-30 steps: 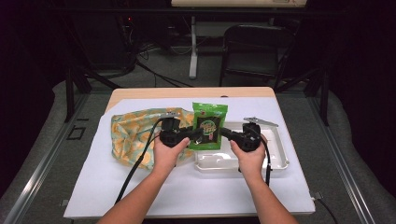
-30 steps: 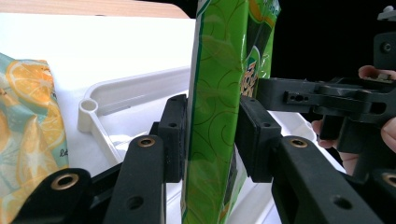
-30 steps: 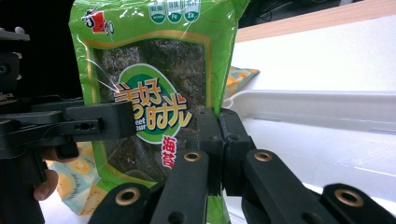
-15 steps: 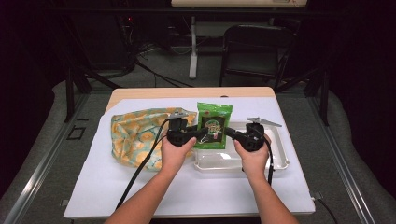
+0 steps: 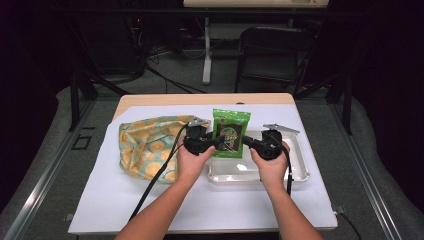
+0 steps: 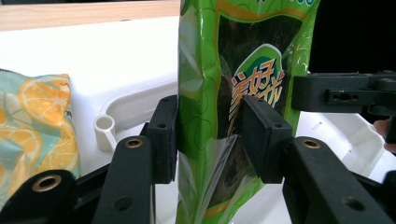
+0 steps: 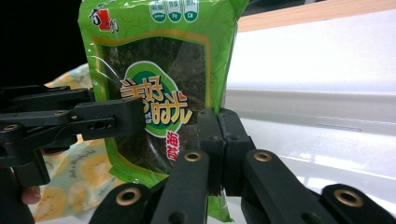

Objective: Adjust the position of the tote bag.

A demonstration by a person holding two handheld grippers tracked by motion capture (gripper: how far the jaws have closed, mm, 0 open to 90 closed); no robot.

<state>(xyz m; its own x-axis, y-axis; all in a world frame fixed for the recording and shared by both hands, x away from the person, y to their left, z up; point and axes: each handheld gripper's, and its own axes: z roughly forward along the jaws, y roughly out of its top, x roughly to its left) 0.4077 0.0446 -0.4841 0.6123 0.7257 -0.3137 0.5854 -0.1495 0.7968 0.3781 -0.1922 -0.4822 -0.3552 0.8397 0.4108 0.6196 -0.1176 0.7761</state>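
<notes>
Above tray [image 5: 300, 172] | right gripper [image 7: 219, 140] pinches green packet [image 7: 163, 84] edge | left gripper [image 6: 210, 135] jaws just opening, packet loose between

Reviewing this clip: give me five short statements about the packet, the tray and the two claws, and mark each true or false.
1. The green packet is held upright above the white tray. True.
2. The right claw is shut on the packet's edge. True.
3. The left claw is clamped tight on the packet. False: its jaws have just been opening, with the packet between them and a gap at the right pad.
4. The orange-print bag lies in the tray. False: it lies on the table, left of the tray.
5. The packet is red. False: it is green with a dark window.
</notes>
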